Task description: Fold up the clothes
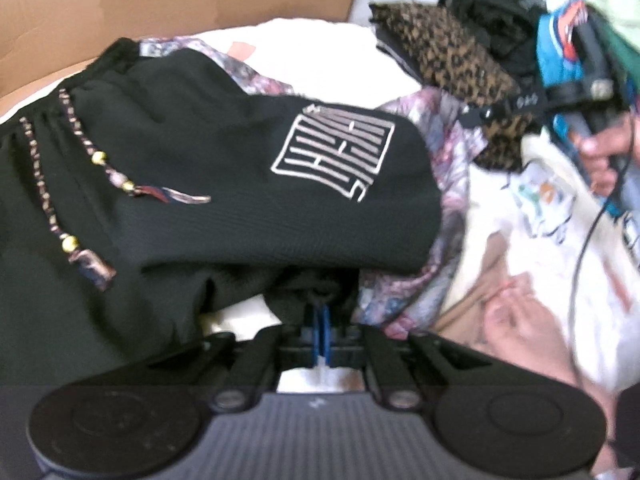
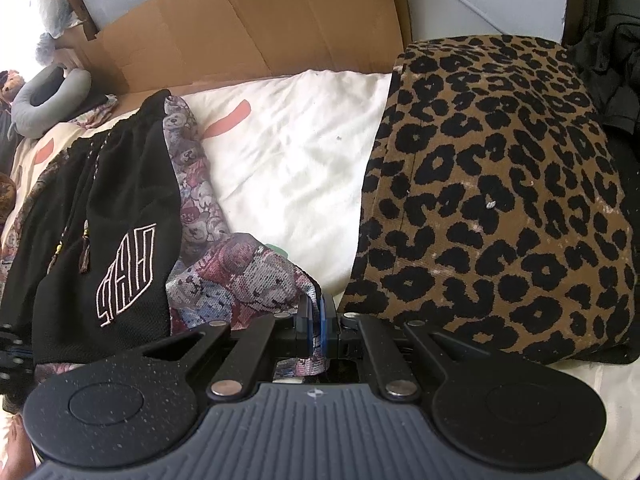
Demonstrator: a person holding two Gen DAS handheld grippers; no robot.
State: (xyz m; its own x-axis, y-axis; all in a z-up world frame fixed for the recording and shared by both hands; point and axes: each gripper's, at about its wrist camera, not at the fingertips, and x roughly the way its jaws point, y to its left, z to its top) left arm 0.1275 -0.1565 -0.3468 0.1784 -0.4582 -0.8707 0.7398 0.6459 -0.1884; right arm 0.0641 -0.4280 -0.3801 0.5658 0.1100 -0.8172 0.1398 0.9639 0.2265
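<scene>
Black shorts [image 1: 224, 184] with a white line logo and beaded drawstrings lie folded over a bear-print woven garment [image 1: 452, 184]. My left gripper [image 1: 322, 312] is shut on a bunched black edge of the shorts. In the right wrist view the shorts [image 2: 120, 216] lie at the left, over the bear-print garment [image 2: 248, 276]. My right gripper [image 2: 318, 312] is shut on an edge of the bear-print garment. The right gripper also shows in the left wrist view [image 1: 480, 114], far right.
A folded leopard-print garment [image 2: 492, 200] lies right of my right gripper on a white bed sheet [image 2: 292, 152]. A cardboard sheet [image 2: 248, 24] stands behind. A grey neck pillow [image 2: 48, 96] lies far left. Dark clothes [image 1: 492, 12] and a cable [image 1: 588, 248] lie at the right.
</scene>
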